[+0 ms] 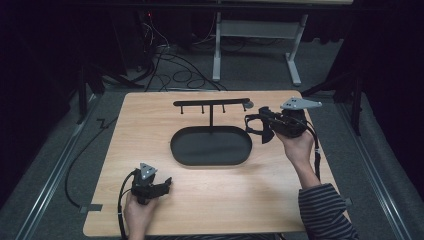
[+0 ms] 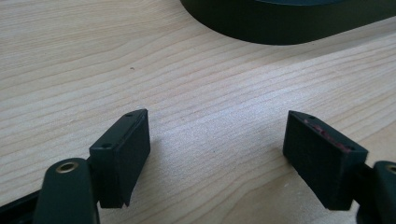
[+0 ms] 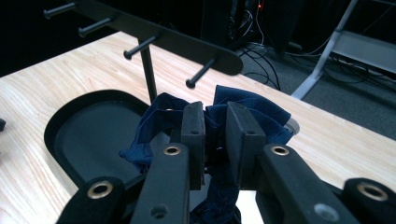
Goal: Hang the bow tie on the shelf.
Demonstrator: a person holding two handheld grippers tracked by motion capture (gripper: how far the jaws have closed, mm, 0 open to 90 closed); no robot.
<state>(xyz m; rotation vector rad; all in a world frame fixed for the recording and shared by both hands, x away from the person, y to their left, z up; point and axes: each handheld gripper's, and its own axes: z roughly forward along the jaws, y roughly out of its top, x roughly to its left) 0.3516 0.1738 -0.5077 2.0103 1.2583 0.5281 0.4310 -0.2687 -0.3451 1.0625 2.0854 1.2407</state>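
**A:** Near-left on the desk (image 1: 210,200), the left hand-held gripper (image 1: 159,187) is sitting low in the person's left hand (image 1: 137,212). Jaws are standing wide apart, nothing between them, just bare wood grain showing in the gap in the left gripper view. Black tray wall (image 2: 280,23) is sitting just beyond it.

**B:** And the right one?

**A:** Right hand-held gripper (image 1: 257,125) is hovering at the right side, held up off the desk in the right hand (image 1: 297,147), striped sleeve (image 1: 322,212) trailing toward the near edge. Jaws are clamping a dark blue cloth (image 3: 243,105), which is bunching up past the fingertips (image 3: 194,123) and hanging down below them.

**B:** Where is the cloth relative to the rack?

**A:** It's sitting just right of the black oval tray (image 1: 211,146), near the right end of the peg bar (image 1: 212,103). Nearest peg (image 3: 201,74) is pointing toward the cloth, close above it; can't tell if they're touching. Bar is standing on a thin post (image 3: 149,74) rising from the tray's far edge.
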